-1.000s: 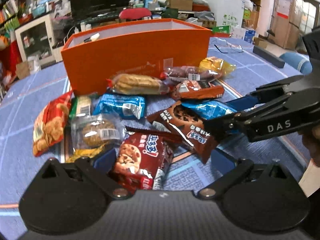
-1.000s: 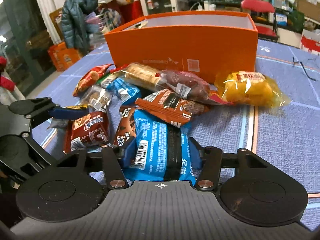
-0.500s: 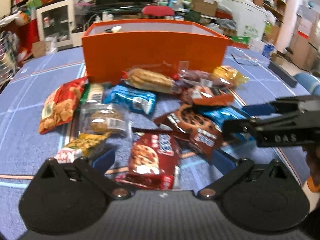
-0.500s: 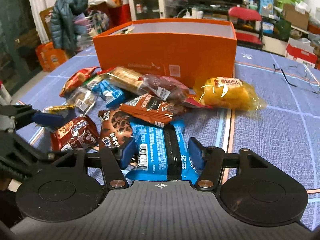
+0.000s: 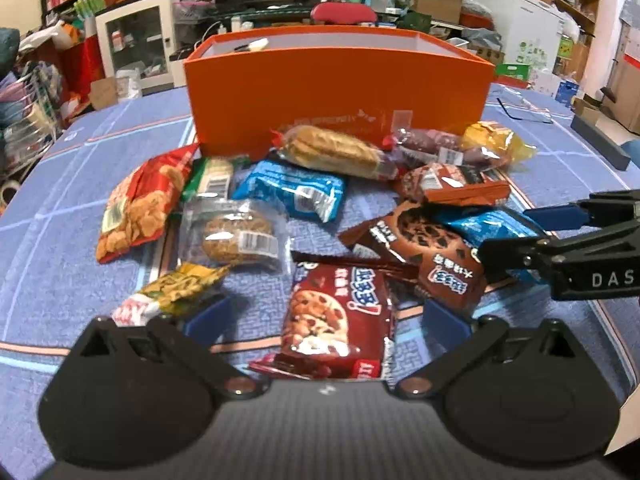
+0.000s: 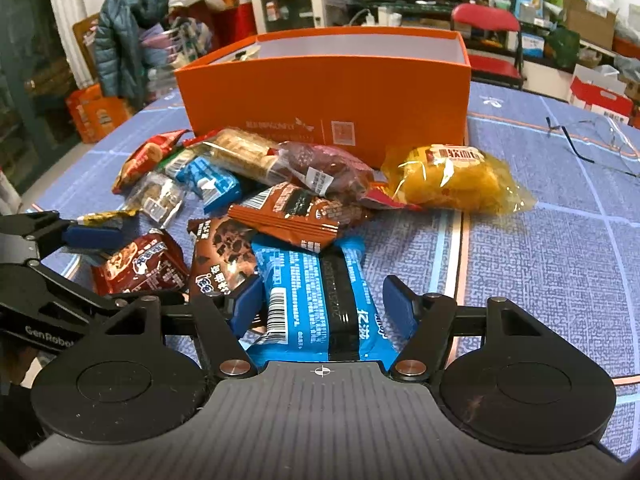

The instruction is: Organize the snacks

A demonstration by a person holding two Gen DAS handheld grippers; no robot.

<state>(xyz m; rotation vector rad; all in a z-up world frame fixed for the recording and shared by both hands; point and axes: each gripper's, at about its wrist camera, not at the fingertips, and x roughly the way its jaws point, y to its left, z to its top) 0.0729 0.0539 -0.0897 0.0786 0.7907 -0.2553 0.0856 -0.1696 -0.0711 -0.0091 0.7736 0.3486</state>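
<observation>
A pile of snack packets lies on the blue tablecloth in front of an orange box [image 5: 340, 92], also seen in the right wrist view [image 6: 324, 92]. My left gripper [image 5: 324, 318] is open, its pads either side of a red chocolate-chip cookie packet [image 5: 332, 316]. My right gripper [image 6: 324, 304] is open around a blue packet [image 6: 316, 300] without squeezing it; it also shows at the right of the left wrist view [image 5: 520, 236]. A brown cookie packet [image 6: 220, 256] lies beside the blue one.
A yellow cake packet [image 6: 452, 180], a red cracker bag [image 5: 140, 204], a wafer pack [image 5: 336, 152] and other packets lie around. Eyeglasses [image 6: 592, 140] rest at the far right. A dark bar [image 5: 596, 140] lies near the table's right edge. Cluttered shelves stand behind.
The left wrist view has swung to face the box more squarely, with the red cookie packet more centred between the pads. The right gripper stays open around the blue packet.
</observation>
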